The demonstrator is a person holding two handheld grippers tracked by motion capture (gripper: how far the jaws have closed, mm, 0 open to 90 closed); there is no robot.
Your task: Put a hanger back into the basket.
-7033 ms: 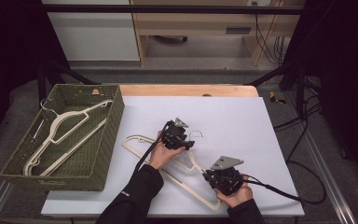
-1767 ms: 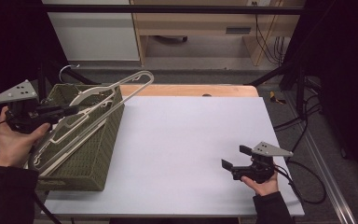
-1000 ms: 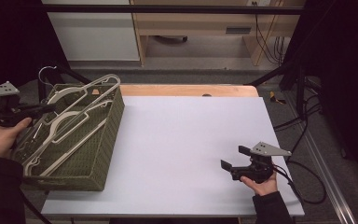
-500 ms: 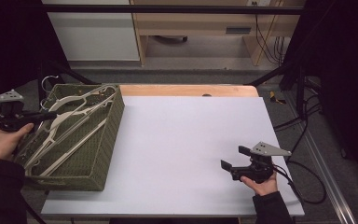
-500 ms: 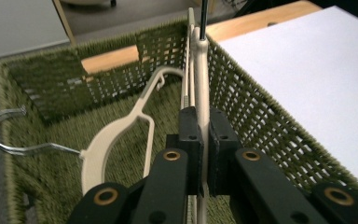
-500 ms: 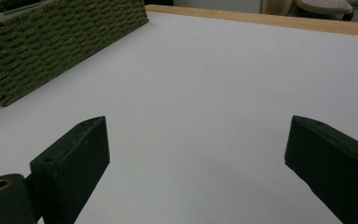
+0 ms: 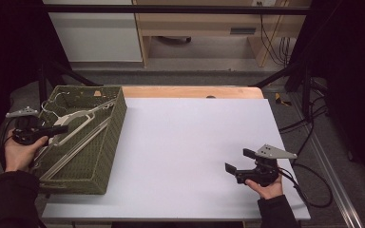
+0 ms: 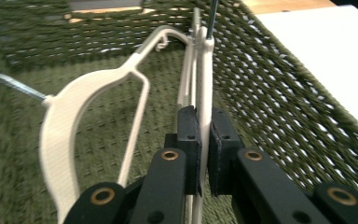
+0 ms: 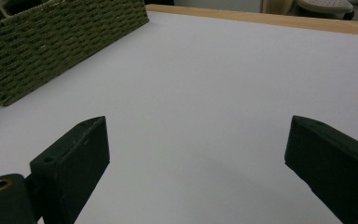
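Cream plastic hanger point(image 8: 204, 93) clamped edge-on in left gripper point(image 8: 204, 140), inside green woven basket point(image 7: 105, 142) at table's left, not yet lying flat. Risk – released from here it drops askew onto second cream hanger point(image 8: 70, 116) beside it; wire hooks could tangle, or hook snags basket weave on right wall. Right gripper point(image 7: 241, 161) spread wide, empty, parked on white tabletop point(image 7: 190, 142) near right – well apart, no obstruction there.
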